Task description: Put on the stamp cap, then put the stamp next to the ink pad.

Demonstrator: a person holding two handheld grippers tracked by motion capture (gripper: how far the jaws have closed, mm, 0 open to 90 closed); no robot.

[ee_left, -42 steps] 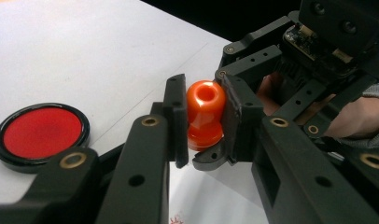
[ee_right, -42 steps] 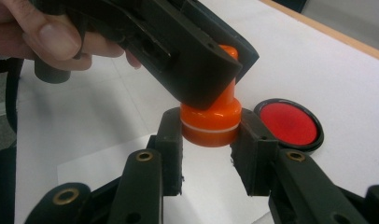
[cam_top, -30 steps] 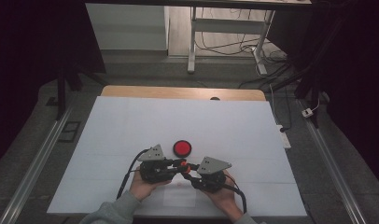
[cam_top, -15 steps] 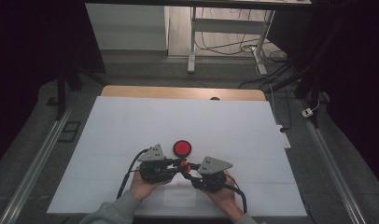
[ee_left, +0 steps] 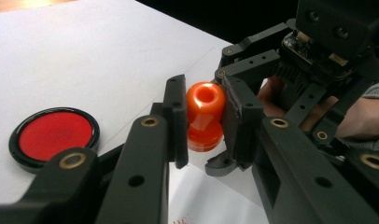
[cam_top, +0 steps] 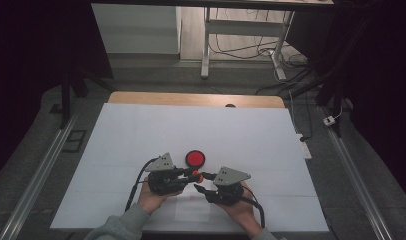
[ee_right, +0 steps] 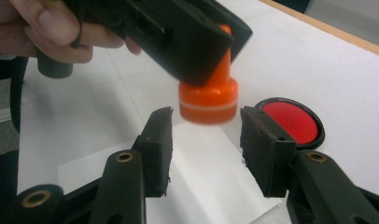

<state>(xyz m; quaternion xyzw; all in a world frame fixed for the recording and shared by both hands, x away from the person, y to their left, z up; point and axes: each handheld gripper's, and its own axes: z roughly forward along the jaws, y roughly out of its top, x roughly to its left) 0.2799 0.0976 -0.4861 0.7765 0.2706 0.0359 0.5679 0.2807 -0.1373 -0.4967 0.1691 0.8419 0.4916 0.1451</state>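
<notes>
Left gripper (ee_left: 204,121) clamps the orange stamp (ee_left: 205,116) by its rounded knob end, pads pressed on both sides. Right gripper (ee_right: 205,133) has just been opening; its jaws stand apart on either side of the stamp's wide base without touching it, as the right gripper view shows.

Stamp's long axis: in the right gripper view (ee_right: 208,95) it runs roughly upright, broad flat base down, knob up and hidden behind the left gripper's black jaw. In the left gripper view the knob end with its small round hole faces the camera, the base farther off. The stamp hangs clear above a small sheet of paper (ee_right: 211,172) on the table.

High view: both hands enter from the near edge, left hand (cam_top: 153,197) and right hand (cam_top: 238,205) each wrapped under a gripper, the two grippers angled inward so their tips meet at the stamp (cam_top: 196,176).

Beyond, just past the tips, a round red ink pad (cam_top: 195,158) in a black rim lies flat on the white table (cam_top: 141,130).
</notes>
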